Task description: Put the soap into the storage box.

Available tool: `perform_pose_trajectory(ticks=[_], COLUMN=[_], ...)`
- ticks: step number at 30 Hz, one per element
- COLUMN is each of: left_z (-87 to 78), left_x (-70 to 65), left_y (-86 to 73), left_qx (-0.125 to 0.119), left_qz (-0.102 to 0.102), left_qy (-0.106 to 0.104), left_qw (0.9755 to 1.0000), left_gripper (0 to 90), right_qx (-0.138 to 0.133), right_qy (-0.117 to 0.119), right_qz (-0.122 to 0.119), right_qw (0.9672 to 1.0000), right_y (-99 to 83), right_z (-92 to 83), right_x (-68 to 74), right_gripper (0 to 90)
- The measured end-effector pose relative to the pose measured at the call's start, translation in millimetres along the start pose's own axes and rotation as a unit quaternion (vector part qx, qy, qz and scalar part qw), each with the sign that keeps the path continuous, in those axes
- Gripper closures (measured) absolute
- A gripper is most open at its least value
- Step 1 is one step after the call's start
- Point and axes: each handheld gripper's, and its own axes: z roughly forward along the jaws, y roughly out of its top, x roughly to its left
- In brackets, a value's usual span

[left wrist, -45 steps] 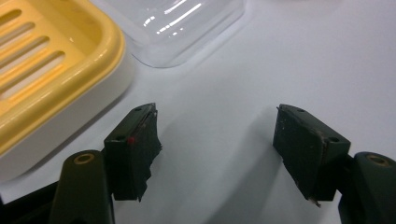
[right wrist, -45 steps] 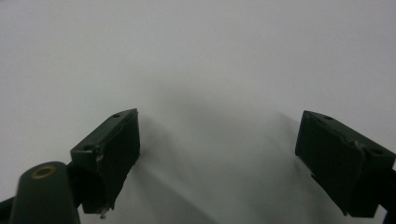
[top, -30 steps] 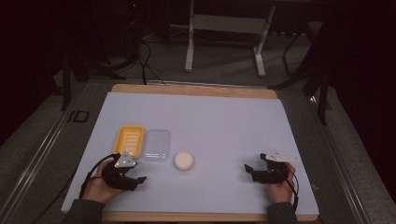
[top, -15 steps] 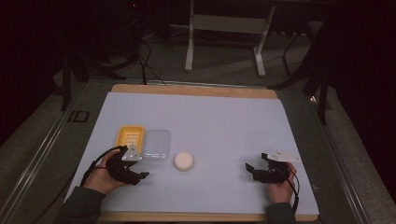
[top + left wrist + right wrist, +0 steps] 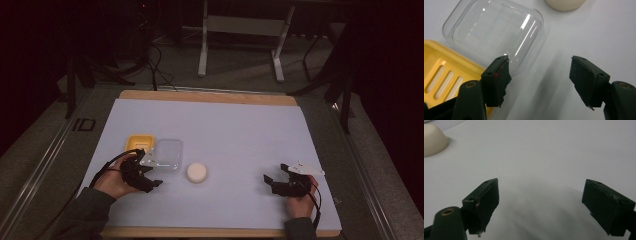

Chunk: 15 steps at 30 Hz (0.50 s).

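Nearest me, close to the worktop's (image 5: 230, 120) front edge, I held both tools low over the white surface. My right gripper (image 5: 276, 173) sat toward the front right corner with its jaws wide apart and nothing between them. In the right gripper view there was bare surface ahead of it and the pale round soap (image 5: 432, 138) off at the edge. My left gripper (image 5: 150, 172) was toward the front left, also spread and empty. Just beyond its tips lay the clear plastic lid (image 5: 496, 32), flat on the worktop, with one jaw hanging over the lid's near corner. The soap (image 5: 197, 172) lay just to the right of the lid and apart from it. The yellow slotted soap dish (image 5: 137, 142) sat beside the lid on its left, toward the left edge, apparently touching it. I judged the lid the risky piece: it was thin, slick and flat, so a jaw coming down on its rim could skid it into the dish or flip it. Closing too far in could have pinched the dish along with it, and a sideways sweep could have nudged the soap away.
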Motion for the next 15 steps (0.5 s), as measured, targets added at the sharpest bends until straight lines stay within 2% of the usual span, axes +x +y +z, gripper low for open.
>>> perform_pose_trajectory(ticks=[15], left_z=[0.8], left_x=[4.4], left_y=[30.2], left_qx=[0.028], left_qz=[0.05], left_qy=[-0.006], left_qw=[0.9983], left_gripper=[32.6], right_qx=[0.001], right_qy=[0.001], right_qz=[-0.004], right_qw=[1.0], right_y=[0.1], right_z=[0.4], right_x=[0.7], right_gripper=[14.2])
